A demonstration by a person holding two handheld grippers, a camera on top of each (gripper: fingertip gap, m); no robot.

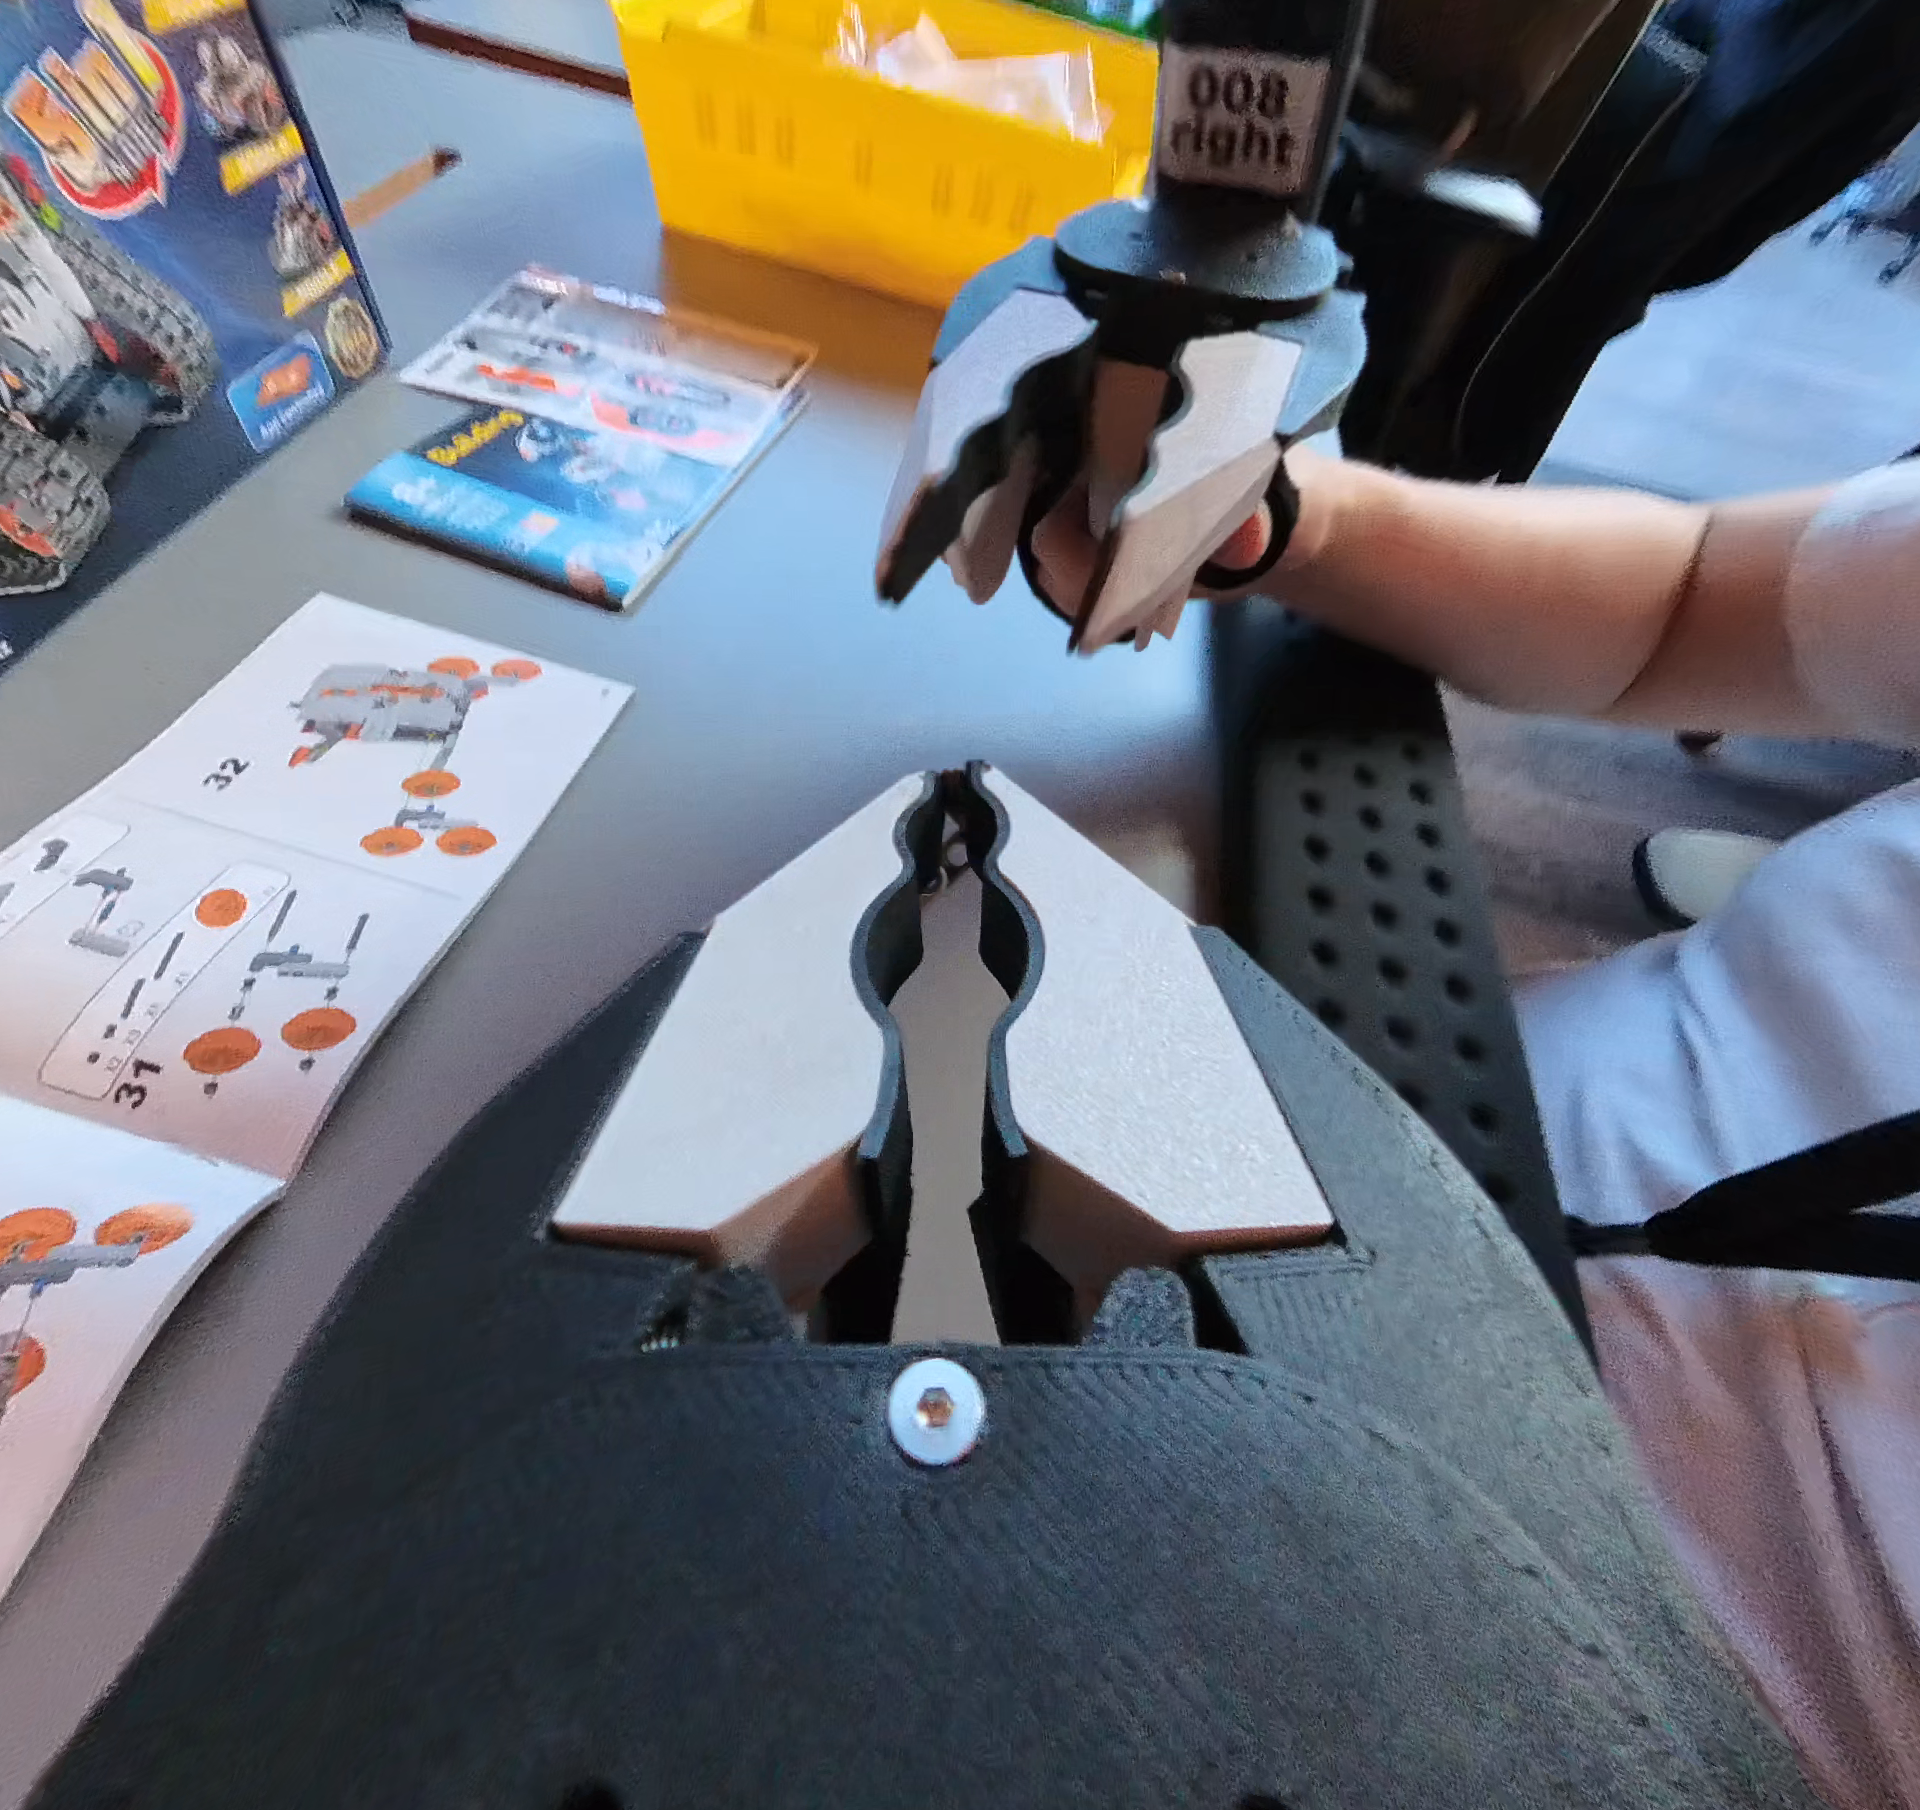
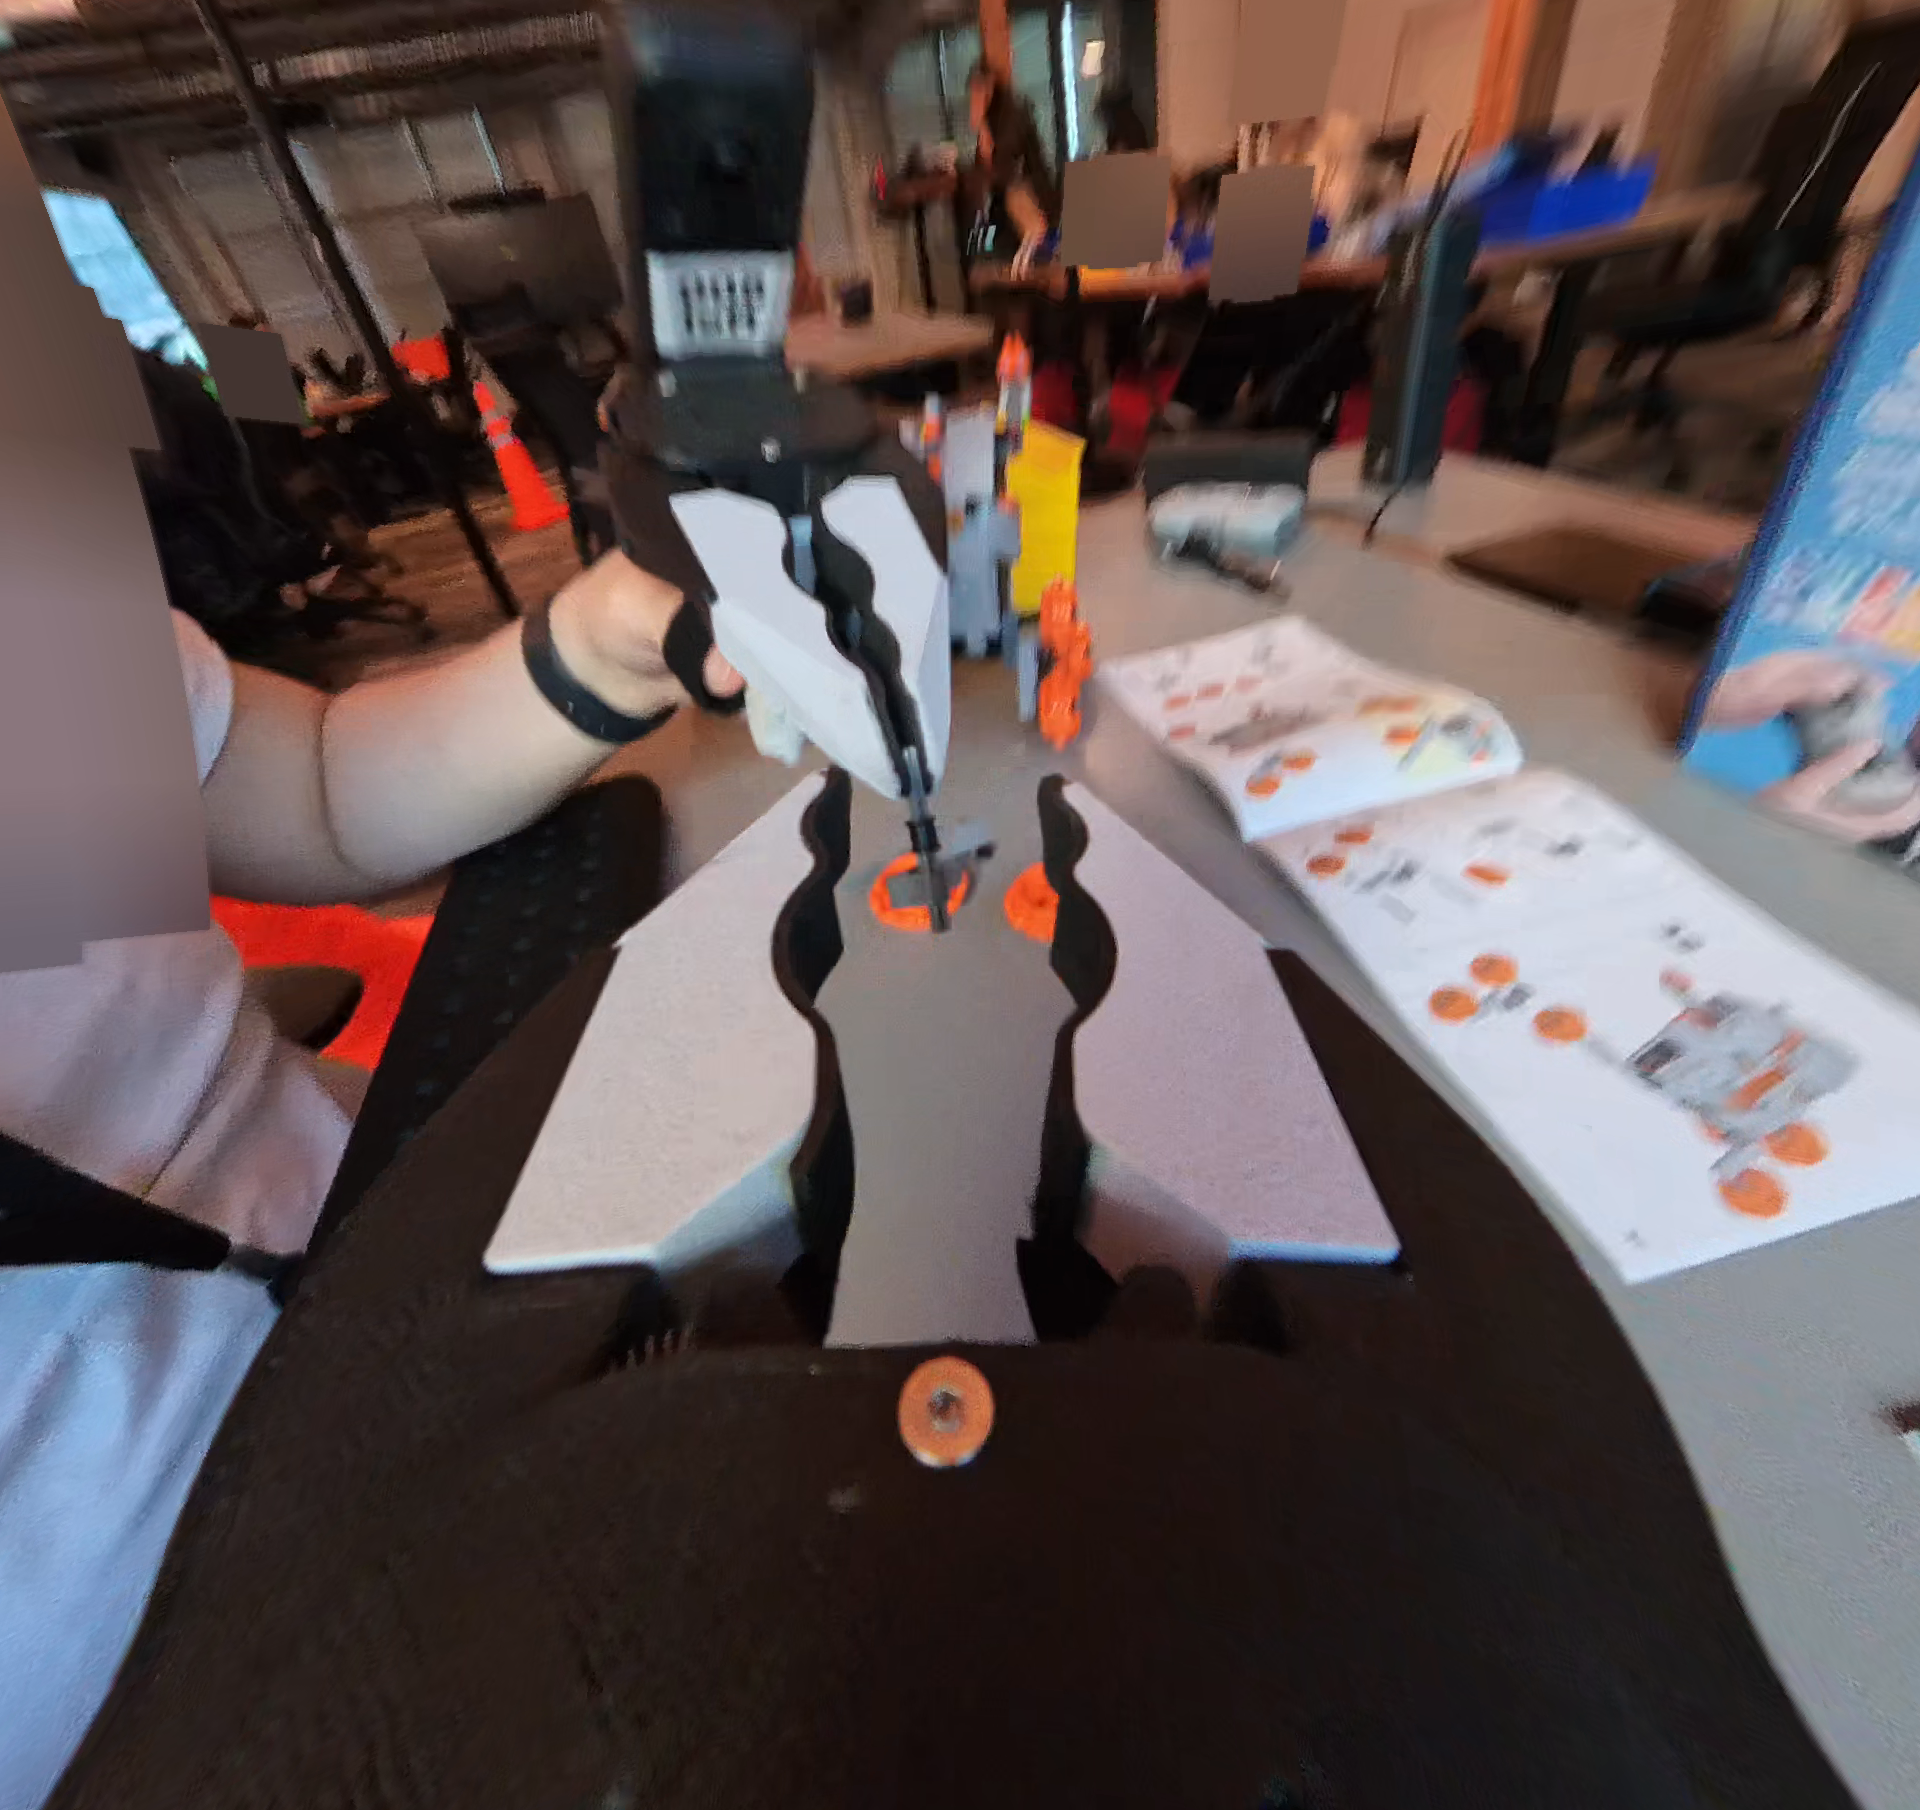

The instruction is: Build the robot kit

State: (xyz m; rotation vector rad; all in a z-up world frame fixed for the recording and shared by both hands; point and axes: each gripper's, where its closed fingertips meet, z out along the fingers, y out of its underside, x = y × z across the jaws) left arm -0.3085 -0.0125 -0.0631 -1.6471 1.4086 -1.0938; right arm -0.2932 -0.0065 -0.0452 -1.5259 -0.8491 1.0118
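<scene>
My left gripper [image 1: 956, 786] is shut on a small grey and black toy axle piece [image 1: 950, 851], held just above the grey table [image 1: 769, 680]. In the right wrist view the left gripper [image 2: 907, 768] points down, and the piece [image 2: 935, 851] hangs from its tips over an orange wheel [image 2: 902, 896]. A second orange wheel [image 2: 1029, 903] lies beside it. My right gripper [image 2: 940, 804] is open and empty, its fingers either side of the wheels. It also shows in the left wrist view [image 1: 992, 607], raised and open.
Open instruction sheets [image 1: 281, 877] lie on the left, with booklets [image 1: 582, 441] and a blue toy box [image 1: 156, 202] beyond. A yellow bin [image 1: 873, 150] stands at the back. A partly built grey and orange model [image 2: 987, 555] stands upright. A black perforated chair [image 1: 1371, 929] is at the table's edge. The grippers are tip to tip, or close to it.
</scene>
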